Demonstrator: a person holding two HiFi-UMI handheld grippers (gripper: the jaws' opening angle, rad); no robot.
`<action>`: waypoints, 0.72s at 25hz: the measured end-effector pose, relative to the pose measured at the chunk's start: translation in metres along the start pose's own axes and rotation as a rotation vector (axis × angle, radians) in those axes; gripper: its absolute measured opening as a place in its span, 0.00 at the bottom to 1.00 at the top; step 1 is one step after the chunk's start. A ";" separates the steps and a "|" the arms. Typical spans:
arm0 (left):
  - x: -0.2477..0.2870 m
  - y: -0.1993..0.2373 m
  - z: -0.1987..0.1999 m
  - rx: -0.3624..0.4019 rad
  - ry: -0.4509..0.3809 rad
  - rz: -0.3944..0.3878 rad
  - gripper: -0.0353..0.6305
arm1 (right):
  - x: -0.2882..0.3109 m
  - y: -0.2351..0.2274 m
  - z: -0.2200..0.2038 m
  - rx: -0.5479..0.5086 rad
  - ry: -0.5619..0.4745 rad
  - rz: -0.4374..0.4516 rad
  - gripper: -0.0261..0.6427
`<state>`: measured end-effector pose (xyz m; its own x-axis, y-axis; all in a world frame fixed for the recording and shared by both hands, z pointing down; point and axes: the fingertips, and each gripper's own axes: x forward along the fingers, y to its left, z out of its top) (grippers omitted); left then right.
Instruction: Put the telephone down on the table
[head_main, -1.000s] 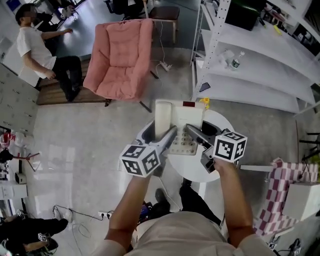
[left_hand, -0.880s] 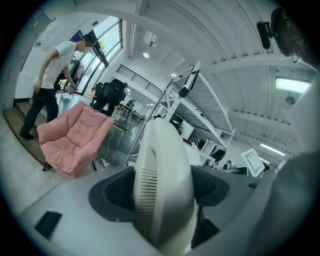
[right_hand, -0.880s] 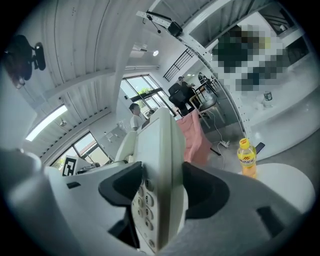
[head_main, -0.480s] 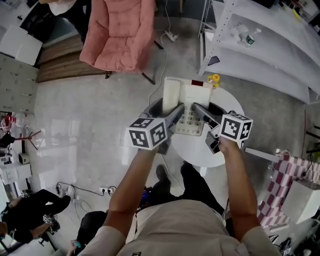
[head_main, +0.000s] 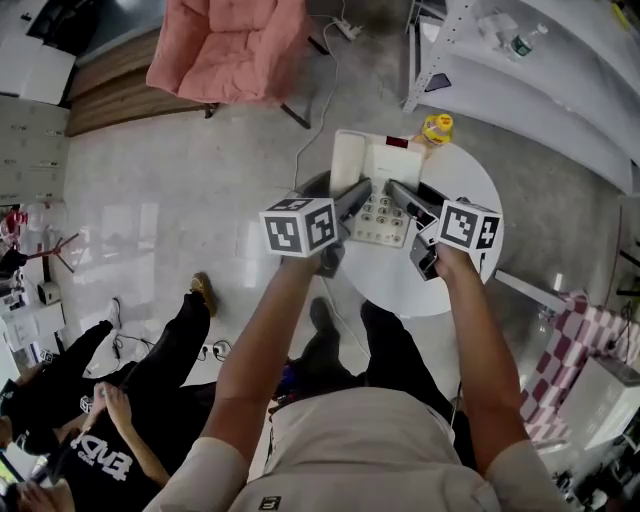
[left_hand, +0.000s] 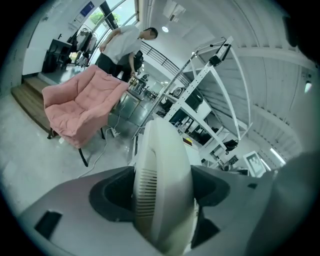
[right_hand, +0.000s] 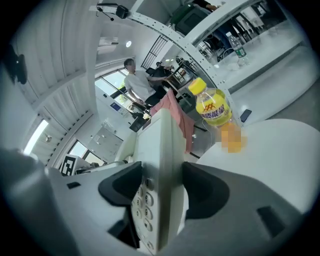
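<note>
My left gripper (head_main: 352, 196) and right gripper (head_main: 402, 195) both clamped on the telephone (head_main: 372, 168), held over the round table (head_main: 400, 285), far half, yellow bottle (head_main: 436, 128) just beyond at the rim, open tabletop behind the jaws.

Floor (head_main: 150, 230): pale grey, glossy, with light reflections. Pink armchair (head_main: 225, 45): cushioned, thin dark legs, standing beside a brown wooden platform (head_main: 105, 95). White shelving rack (head_main: 530, 95): metal, perforated uprights, several tiers, along the right side. Round white table (head_main: 395, 282): near the rack's foot. Pink-and-white checked cloth (head_main: 575, 340): lower right. White cable (head_main: 328, 85): trailing over the floor by the armchair. Windows (left_hand: 107, 15): daylight, far end of room. Ceiling light (left_hand: 165, 29): lit
</note>
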<state>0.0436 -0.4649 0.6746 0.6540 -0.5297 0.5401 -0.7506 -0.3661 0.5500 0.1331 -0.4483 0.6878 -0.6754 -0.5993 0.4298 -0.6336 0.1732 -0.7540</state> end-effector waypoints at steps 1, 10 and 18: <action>0.005 0.005 -0.005 -0.007 0.010 0.003 0.55 | 0.003 -0.007 -0.004 0.008 0.004 -0.006 0.40; 0.059 0.039 -0.050 -0.065 0.100 0.021 0.55 | 0.028 -0.075 -0.033 0.077 0.033 -0.057 0.40; 0.091 0.060 -0.082 -0.125 0.143 0.038 0.55 | 0.043 -0.116 -0.051 0.090 0.047 -0.097 0.40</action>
<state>0.0664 -0.4720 0.8092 0.6388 -0.4241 0.6419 -0.7634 -0.2455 0.5974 0.1587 -0.4539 0.8191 -0.6307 -0.5723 0.5242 -0.6618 0.0438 -0.7484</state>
